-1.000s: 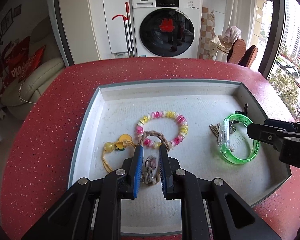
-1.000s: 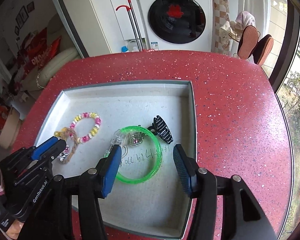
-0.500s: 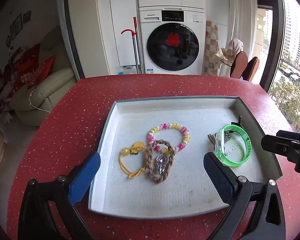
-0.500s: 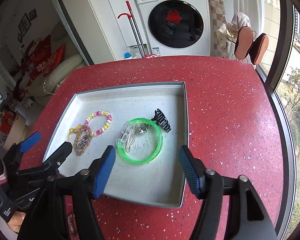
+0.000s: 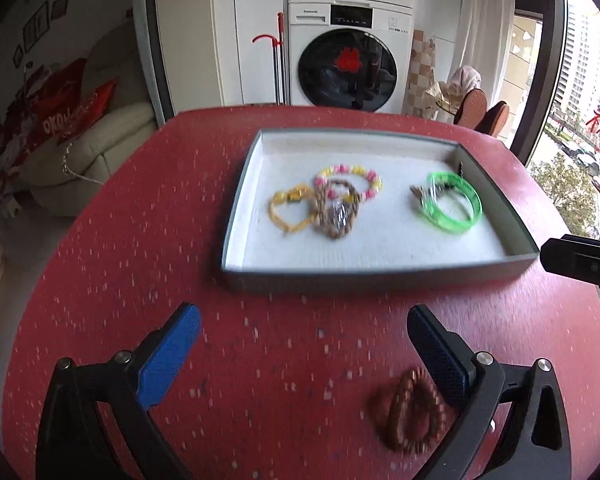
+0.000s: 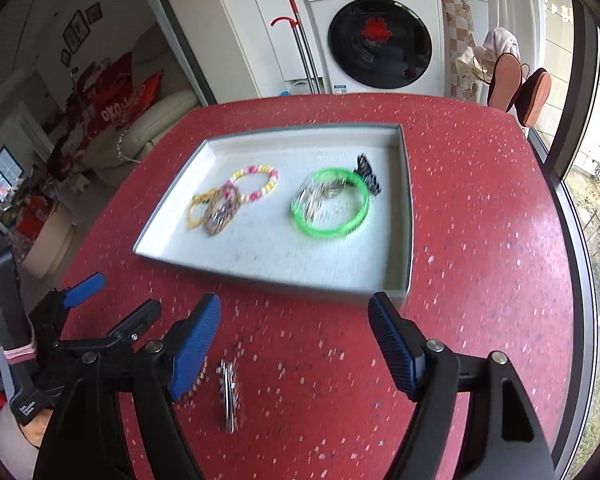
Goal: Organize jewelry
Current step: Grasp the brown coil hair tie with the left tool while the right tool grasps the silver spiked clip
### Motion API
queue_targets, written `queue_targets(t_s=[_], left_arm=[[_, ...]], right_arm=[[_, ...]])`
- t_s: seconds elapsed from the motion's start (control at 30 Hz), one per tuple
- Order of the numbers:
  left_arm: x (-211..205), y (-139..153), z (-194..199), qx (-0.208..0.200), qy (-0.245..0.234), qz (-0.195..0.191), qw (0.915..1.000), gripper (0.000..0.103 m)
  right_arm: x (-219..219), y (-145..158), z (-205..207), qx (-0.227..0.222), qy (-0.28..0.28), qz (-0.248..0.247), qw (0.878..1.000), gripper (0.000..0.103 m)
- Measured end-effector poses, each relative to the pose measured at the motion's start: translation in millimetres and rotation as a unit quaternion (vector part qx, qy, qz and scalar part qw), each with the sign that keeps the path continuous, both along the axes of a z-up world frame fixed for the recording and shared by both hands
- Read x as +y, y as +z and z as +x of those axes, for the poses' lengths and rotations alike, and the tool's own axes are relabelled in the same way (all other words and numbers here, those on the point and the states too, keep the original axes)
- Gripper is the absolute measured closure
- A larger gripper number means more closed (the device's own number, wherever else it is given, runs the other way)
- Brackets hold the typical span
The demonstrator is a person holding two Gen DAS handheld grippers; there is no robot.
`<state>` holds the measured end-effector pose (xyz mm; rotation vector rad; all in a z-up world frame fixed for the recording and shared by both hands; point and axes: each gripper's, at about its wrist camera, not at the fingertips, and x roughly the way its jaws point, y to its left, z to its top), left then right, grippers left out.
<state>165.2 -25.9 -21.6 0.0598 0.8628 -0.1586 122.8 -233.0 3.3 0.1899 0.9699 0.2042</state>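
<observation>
From the left wrist view, our left gripper (image 5: 304,344) is wide open and empty; a brown bead bracelet (image 5: 410,410), light and floppy, lies on the red counter (image 5: 120,240) by its right finger. We judge one strand best to pinch.

From the right wrist view, our right gripper (image 6: 294,340) is open and empty above a thin, stiff-looking metal hair clip (image 6: 229,394); the grey tray (image 6: 408,216) already keeps the green bangle (image 6: 330,210).

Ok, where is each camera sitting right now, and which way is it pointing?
Left wrist: on the left hand-held gripper, above the red table, facing the tray; its open blue fingers show, brown bead bracelet near.
Right wrist: on the right hand-held gripper, facing the tray from its right; its open fingers and the left gripper show.
Shared: tray, green bangle, washing machine.
</observation>
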Motion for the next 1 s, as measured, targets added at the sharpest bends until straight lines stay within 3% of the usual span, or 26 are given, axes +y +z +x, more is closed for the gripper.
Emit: queue_targets(t_s=[0.27,0.77,0.93,1.0], left_arm=[[3.0,-17.1,-33.6,0.022,-0.014,-0.007,0.9996,0.0],[-8.3,-37.8,-33.9,0.044,-0.035,0.018,0.9983,0.0],[-8.2,-40.4,-28.4,0.043,-0.031,0.032,0.9981,0.0],[-7.2,-40.9,-26.7,0.044,-0.028,0.035,0.998,0.0]], right_arm=[[14.4,-21.2,-40.8,0.02,0.027,-0.019,0.999,0.024],[44.0,-36.4,-75.4,0.022,0.08,-0.065,0.994,0.025],[57.1,-43.9,-71.1,0.023,0.093,-0.085,0.992,0.033],[61.3,-47.2,-69.2,0.025,0.094,-0.09,0.991,0.041]])
